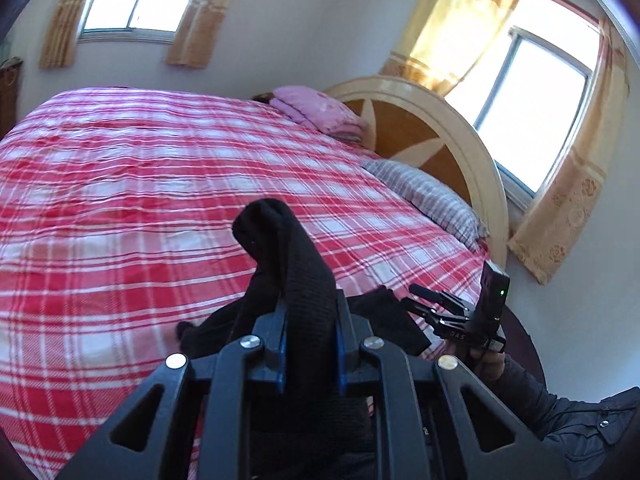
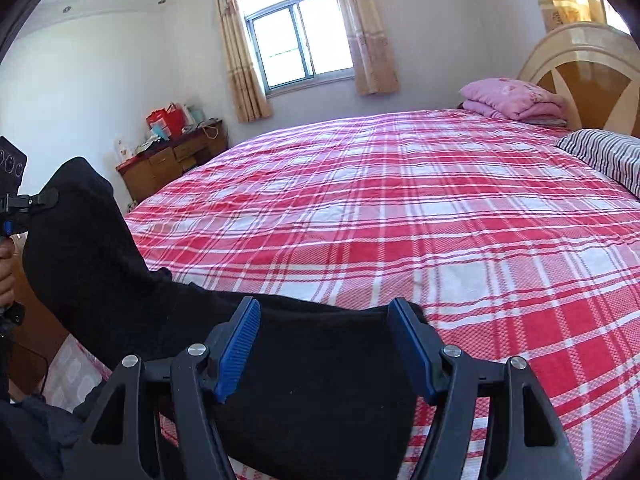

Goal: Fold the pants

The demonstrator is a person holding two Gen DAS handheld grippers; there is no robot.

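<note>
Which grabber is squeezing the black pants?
The left gripper: its blue pads pinch the black pants. The right gripper gapes open over them.

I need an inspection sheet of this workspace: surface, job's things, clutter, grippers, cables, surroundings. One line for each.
Surface: bed with red and white plaid sheet.
Job's things: black pants, one end lifted, the rest draped at the near bed edge.
Clutter: folded pink blanket and striped pillow by the headboard.
Grippers: left gripper shut on the pants; right gripper open, fabric between its fingers.
Cables: nothing seen.
Surroundings: curtained windows, wooden dresser with bags on top.
</note>
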